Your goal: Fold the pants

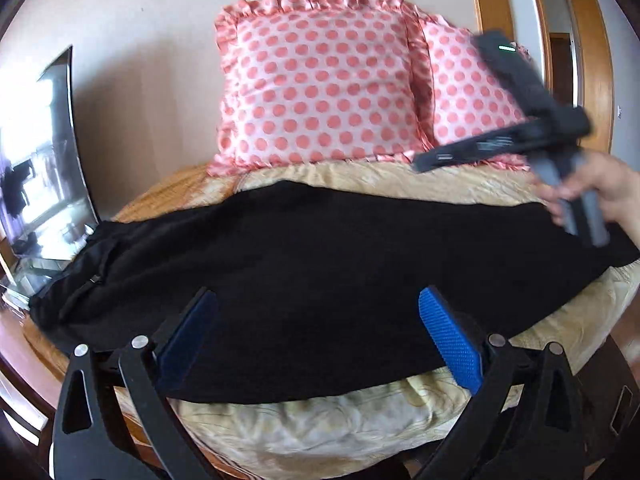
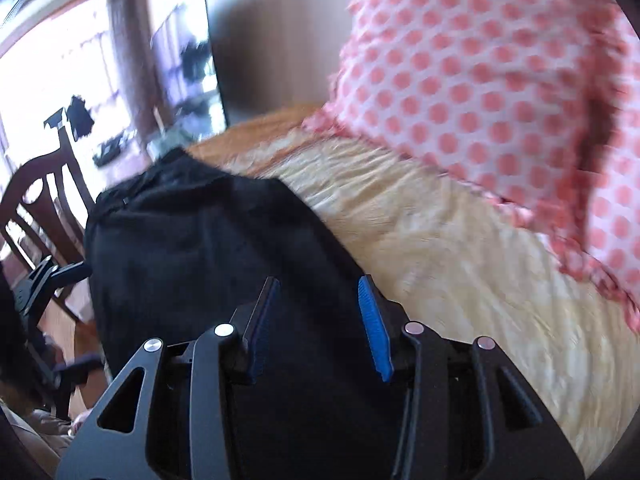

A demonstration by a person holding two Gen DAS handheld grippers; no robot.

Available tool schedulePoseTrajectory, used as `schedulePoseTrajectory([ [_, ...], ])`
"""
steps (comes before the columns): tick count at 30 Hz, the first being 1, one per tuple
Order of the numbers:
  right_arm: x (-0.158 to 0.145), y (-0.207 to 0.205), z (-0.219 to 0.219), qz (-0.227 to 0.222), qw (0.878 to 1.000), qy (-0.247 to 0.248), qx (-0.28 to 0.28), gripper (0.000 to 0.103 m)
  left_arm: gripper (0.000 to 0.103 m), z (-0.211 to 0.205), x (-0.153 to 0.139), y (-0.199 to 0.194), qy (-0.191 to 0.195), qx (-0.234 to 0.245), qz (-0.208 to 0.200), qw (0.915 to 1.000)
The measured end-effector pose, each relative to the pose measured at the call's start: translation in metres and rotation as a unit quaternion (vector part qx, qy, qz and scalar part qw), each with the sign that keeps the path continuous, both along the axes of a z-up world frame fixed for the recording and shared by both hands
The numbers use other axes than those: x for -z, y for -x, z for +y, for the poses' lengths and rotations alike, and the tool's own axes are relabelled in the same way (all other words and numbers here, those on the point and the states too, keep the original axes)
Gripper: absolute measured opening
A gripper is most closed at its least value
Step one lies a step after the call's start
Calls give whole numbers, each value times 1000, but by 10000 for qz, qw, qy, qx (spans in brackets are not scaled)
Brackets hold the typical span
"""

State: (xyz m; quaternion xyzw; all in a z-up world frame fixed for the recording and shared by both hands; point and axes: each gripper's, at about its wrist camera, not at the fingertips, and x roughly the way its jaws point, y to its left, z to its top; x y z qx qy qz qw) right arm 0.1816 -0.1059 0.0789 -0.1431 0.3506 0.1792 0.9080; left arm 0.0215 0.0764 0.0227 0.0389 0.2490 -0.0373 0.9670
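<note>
Both grippers are hovering spread over the black pants (image 1: 304, 264): left gripper (image 1: 320, 336) near, right gripper (image 2: 320, 320) rightward. Next, probably pinching an end to fold.

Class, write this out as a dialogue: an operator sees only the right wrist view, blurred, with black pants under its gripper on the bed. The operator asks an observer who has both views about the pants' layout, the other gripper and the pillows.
Operator: How do the pants lie overall?
Observer: The black pants stretch crosswise over the bed, one end bunched at the left edge.
Operator: Where is the left gripper?
Observer: The left gripper is open above the near edge of the pants, holding nothing.
Operator: How many pillows are there?
Observer: Two polka-dot pillows stand side by side against the wall.
Operator: Does my right gripper show there?
Observer: Yes, blurred at the right, in the hand, above the pants' right end.
</note>
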Motion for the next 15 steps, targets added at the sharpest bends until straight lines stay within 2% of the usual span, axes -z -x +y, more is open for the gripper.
schedulePoseTrajectory([
  [2, 13, -19, 17, 60, 9987, 495, -124, 42, 101, 3, 10, -4, 223, 26, 164, 9996],
  [5, 29, -36, 41, 157, 9948, 962, -291, 38, 101, 14, 22, -14, 540, 63, 370, 9978],
  [9, 41, -55, 46, 333, 9924, 1159, -251, 38, 101, 20, 30, -19, 675, 114, 359, 9970],
  [13, 39, -63, 38, 493, 9939, 956, -231, 36, 101, 18, 33, -20, 542, 145, 311, 9979],
  [14, 41, -63, 38, 562, 9935, 950, -287, 26, 101, 17, 34, -21, 507, 148, 300, 9982],
  [15, 43, -63, 41, 592, 9931, 951, -334, 20, 101, 16, 34, -20, 476, 150, 288, 9983],
])
